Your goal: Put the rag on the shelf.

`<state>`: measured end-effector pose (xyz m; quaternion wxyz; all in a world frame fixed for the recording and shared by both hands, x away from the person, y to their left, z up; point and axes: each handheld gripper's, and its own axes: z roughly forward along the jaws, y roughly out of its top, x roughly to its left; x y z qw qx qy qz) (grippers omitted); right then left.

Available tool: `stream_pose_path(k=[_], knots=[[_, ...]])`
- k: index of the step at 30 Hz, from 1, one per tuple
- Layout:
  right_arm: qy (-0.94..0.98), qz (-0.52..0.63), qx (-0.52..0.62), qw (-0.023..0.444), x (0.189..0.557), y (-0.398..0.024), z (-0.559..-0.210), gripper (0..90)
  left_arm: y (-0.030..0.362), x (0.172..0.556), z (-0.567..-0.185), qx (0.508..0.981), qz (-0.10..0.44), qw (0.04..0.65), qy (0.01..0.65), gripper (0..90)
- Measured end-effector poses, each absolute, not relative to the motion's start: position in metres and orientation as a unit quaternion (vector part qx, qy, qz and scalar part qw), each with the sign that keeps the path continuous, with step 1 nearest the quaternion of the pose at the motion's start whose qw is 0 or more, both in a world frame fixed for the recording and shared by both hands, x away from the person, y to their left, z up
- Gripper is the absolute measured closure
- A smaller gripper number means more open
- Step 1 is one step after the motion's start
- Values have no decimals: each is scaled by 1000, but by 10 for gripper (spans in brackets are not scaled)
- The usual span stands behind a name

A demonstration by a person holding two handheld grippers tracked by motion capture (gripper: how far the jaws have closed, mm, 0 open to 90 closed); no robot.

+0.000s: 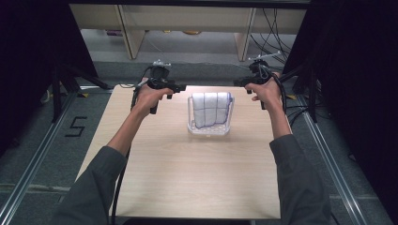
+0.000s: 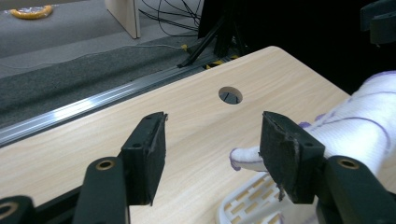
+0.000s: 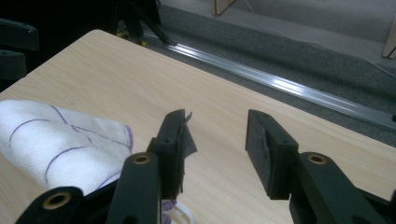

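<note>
Left gripper (image 1: 180, 87): near the table's far edge, left of the basket; jaws parted with only bare tabletop between the pads in the left gripper view (image 2: 205, 154), nothing held.
Left hand (image 1: 149, 97): wrapped round the handle, forearm reaching in from the near left corner.
Table (image 1: 187, 178): light wood, bare over its near half; small round hole (image 2: 230, 94) close to the far edge.
Cloth (image 1: 211, 108): white with purple grid lines, folded into a thick bundle, standing in the basket and rising above its rim; one corner poking out toward the left jaws (image 2: 245, 157).
Basket (image 1: 208, 130): small clear slotted tray, midway between the left and right edges, in the far half of the table.
Right gripper (image 1: 238, 83): near the far edge, right of the basket; jaws apart and empty in the right gripper view (image 3: 217, 149), cloth lying off to their side.
Right hand (image 1: 265, 93): gripping the handle.
Step in hand: likely the let-go after setting the folded cloth in the basket, though contact is hard to judge from above.
Next move: drawing both grippers clear without snagging the loose corner or tipping the light basket.
</note>
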<state>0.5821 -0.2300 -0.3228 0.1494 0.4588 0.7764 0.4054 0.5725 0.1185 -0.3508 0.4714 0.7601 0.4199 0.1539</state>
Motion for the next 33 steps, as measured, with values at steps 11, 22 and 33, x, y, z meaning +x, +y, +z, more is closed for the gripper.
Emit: stream_pose_path(k=[11, 22, 33], knots=[[788, 396, 440, 170, 563, -232, -321, 540, 122, 552, -355, 772, 153, 466, 404, 359], [787, 412, 422, 183, 537, -245, -311, 480, 127, 525, -359, 768, 144, 479, 399, 332], [784, 430, 414, 172, 509, -243, -320, 425, 127, 486, -362, 778, 124, 493, 370, 304]])
